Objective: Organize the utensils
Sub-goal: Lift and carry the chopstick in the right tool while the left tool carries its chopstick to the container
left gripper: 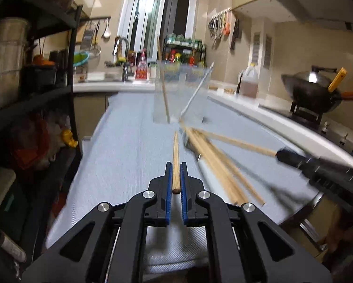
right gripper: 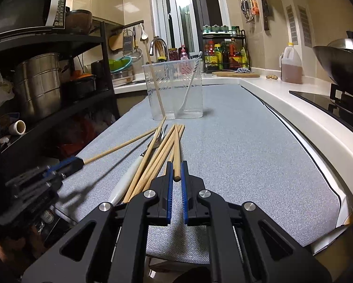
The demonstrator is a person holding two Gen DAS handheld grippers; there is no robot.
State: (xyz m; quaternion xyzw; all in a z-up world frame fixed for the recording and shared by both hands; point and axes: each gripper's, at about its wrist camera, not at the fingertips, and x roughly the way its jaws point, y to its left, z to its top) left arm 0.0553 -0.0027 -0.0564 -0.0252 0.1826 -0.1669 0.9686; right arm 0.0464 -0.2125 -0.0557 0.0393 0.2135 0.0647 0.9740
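While both sets of tongs are pinching a wooden chopstick apiece, the pile of loose utensils is lying between them on the grey cloth-covered tabletop.

Left tongs are closing their blue-padded jaws on the butt of one pale wooden chopstick, which is pointing forward, off to the side of the heap. Right tongs are gripping the end of another wooden chopstick that is resting in the pile of wooden chopsticks, alongside a metal fork with a white handle. Further along the cloth, a clear plastic rectangular container is standing upright, with one chopstick and a white spoon leaning inside it. Near the wall, a dark wok is sitting on the stove.
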